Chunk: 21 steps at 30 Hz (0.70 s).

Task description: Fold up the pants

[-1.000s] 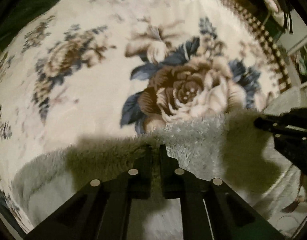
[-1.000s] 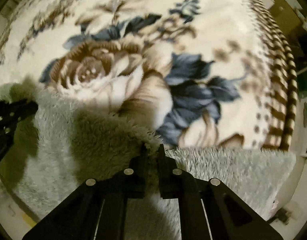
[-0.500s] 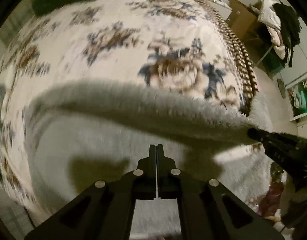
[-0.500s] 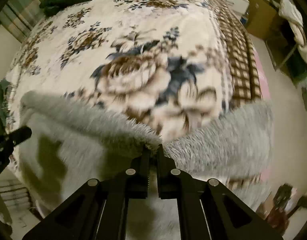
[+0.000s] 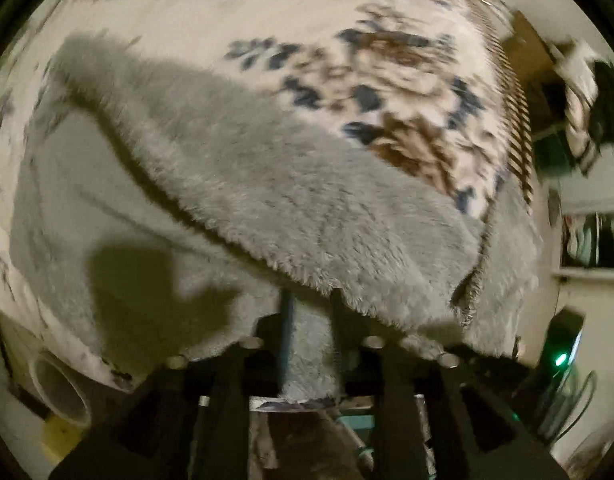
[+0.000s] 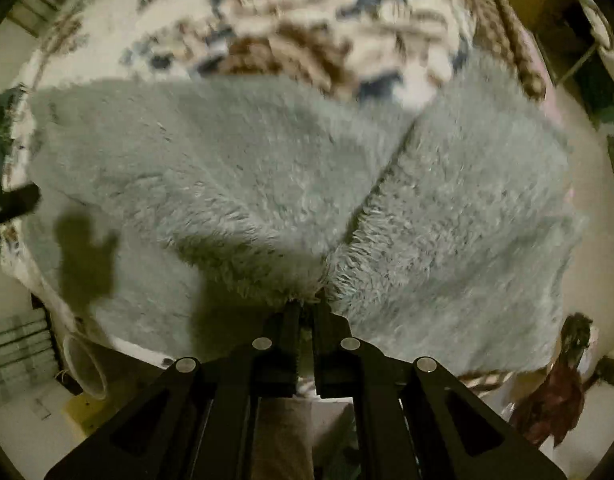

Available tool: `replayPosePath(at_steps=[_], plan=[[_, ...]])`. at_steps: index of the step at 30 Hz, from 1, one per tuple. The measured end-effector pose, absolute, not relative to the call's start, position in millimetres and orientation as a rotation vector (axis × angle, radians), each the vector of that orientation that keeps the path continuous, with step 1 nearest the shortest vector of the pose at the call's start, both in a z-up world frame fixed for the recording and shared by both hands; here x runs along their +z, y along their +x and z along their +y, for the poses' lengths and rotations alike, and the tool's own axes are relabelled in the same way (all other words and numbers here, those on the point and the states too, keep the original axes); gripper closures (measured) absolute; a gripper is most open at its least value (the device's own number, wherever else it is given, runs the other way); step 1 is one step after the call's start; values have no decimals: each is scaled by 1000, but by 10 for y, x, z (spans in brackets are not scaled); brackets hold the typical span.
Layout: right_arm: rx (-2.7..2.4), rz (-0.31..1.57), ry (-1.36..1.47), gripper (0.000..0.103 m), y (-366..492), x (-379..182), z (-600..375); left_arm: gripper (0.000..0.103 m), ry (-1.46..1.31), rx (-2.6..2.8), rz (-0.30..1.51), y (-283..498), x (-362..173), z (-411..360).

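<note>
Handling guess: the grey fluffy fleece pants (image 6: 267, 168) are soft, light and limp with no stiffness at all. They drape and sag between grips, and the pile looks grippy, not slippery. Nothing fragile.

They lie across the near edge of the floral cream-and-brown bed blanket (image 5: 211, 12). A doubled-over flap sits on the flat layer, and one part hangs off the near right corner of the bed.

Best hold, I'd say, is at hem or edge corners, pinching through both layers so the fold line stays straight.

My right claw (image 6: 306, 312) points straight down, jaws together and clamped on a bunched fleece edge. My left claw (image 5: 309, 316) is tilted steeply down with its jaws opening. A strip of fleece sits between them, and the flap drapes over the fingertips. I can't tell if the pads are touching it.
</note>
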State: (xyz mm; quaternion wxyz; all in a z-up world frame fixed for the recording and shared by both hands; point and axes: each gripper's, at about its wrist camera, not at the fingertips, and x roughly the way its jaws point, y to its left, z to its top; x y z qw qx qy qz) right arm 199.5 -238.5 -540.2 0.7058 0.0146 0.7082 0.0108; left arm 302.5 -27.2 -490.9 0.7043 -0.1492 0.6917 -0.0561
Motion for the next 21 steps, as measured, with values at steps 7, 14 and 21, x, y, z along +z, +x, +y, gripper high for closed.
replayPosePath(at_steps=[7,14,21], plan=[[-49,1547,259,23,1906,-5394,-2578,82,-503,23,1488,3240,-5090,260],[-286,1423,485,23,2134,-5427,-2886,81,-664,188,1388,3679,-5192,864],[-320,1419,562,23,2631,-5652,-2648,82,-713,250,1426,4081,-5560,1169]])
